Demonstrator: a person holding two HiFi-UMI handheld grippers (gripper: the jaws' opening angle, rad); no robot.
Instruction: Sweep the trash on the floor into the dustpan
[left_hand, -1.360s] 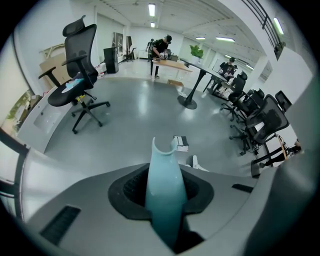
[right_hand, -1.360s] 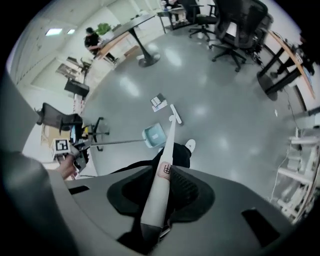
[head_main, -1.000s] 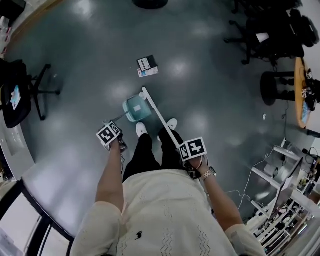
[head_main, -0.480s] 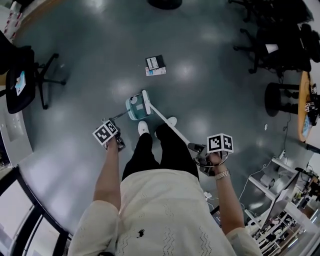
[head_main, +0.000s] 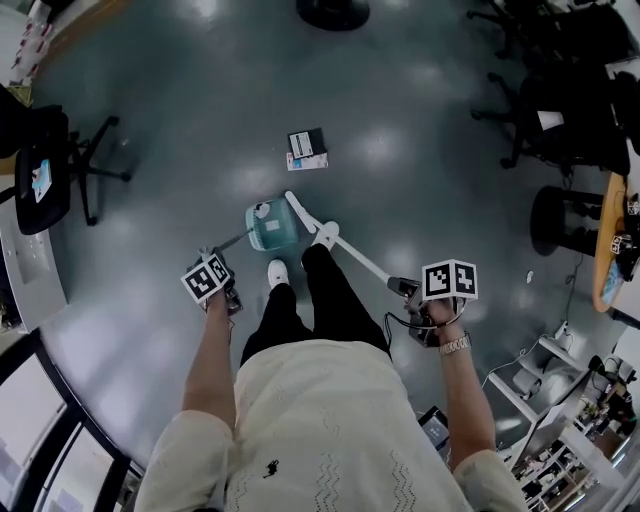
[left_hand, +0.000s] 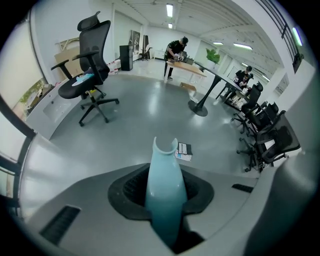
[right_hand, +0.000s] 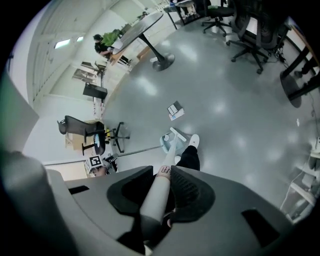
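Observation:
The trash, a small black-and-white box (head_main: 307, 148), lies flat on the grey floor, apart from everything else. Closer to my feet stands the teal dustpan (head_main: 270, 225), with the white broom head (head_main: 303, 210) resting at its right side. My left gripper (head_main: 228, 293) is shut on the dustpan's teal handle (left_hand: 165, 195). In the left gripper view the box (left_hand: 183, 151) lies just beyond the handle's tip. My right gripper (head_main: 412, 295) is shut on the white broom handle (right_hand: 157, 192), which slants down to the dustpan (right_hand: 167, 142).
An office chair (head_main: 50, 160) stands at the left and several black chairs (head_main: 560, 100) at the right. A round table base (head_main: 332, 12) is ahead. A wooden desk (head_main: 612, 240) and shelving with cables (head_main: 560, 400) line the right side. People stand at a far table (left_hand: 176, 52).
My right gripper has swung out to the right along the broom handle, so the broom slants more. I have stepped forward; the dustpan and broom head stay together at my feet.

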